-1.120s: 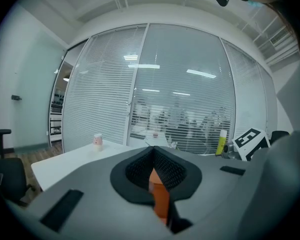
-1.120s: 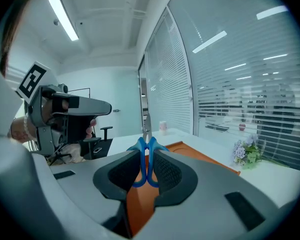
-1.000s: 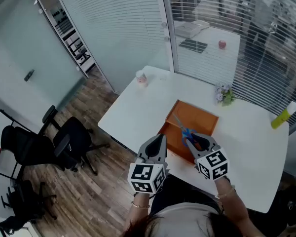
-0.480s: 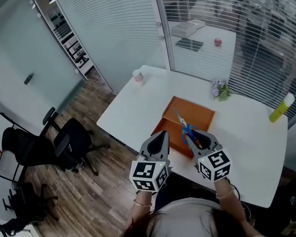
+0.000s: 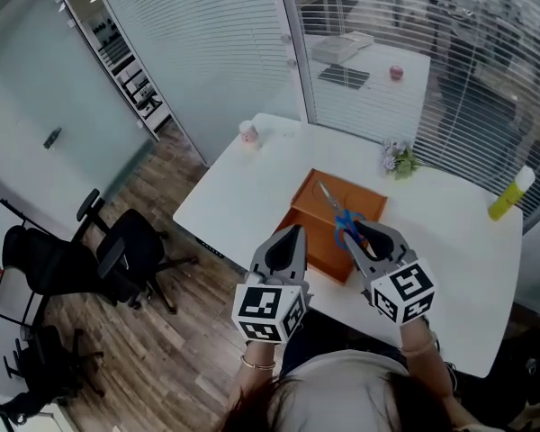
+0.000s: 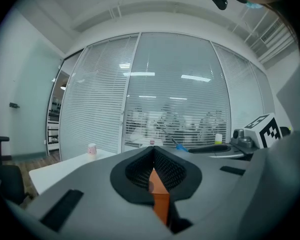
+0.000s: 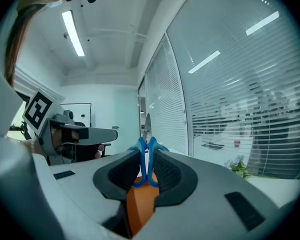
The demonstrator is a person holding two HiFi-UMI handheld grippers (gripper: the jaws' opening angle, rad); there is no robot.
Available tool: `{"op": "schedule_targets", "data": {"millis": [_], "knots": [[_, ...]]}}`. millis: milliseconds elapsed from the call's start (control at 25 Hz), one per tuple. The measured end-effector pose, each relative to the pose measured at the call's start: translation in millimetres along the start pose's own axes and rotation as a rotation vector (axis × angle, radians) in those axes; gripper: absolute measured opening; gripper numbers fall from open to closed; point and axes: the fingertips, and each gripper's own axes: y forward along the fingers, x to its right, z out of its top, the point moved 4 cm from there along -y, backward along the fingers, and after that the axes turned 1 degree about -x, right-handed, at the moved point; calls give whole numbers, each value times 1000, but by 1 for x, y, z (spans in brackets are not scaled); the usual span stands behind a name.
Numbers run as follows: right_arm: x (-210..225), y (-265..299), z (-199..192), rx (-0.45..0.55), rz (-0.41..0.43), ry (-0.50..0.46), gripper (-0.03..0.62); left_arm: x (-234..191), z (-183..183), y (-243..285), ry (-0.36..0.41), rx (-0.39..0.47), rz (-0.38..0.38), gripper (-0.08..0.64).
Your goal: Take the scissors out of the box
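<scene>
**Scissors gripped on the right, over the orange box**

From the head view, the right gripper sits at lower centre with the scissors in its jaws. The blue handles are at the pads and the blades angle toward the upper left over the orange box. From that steep angle I can't be sure the blade tip is clear of the box's rim.

The right gripper view shows what the head view can't: both pads press on the blue loops, with the jaws narrowed onto them. The blades stand upright against the far wall and the blinds.

The left gripper is at the near edge of the white table, just left of the box. Its own view shows the jaws shut together, with nothing between them.

Left of the box the tabletop is bare out to a pink cup at the far corner. A small plant stands beyond the box, and a yellow bottle is at the right edge. Office chairs crowd the floor at lower left.
</scene>
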Motion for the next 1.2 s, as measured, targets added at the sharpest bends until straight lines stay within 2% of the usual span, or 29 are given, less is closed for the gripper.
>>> {"op": "schedule_targets", "data": {"millis": [520,1200], "knots": [[4,-7,24,49,44,-21,110,3,19,-5,1,31,44,18],[3,-23,41,108,49,-27,110,13,26,-4,14,20,16,18]]}}
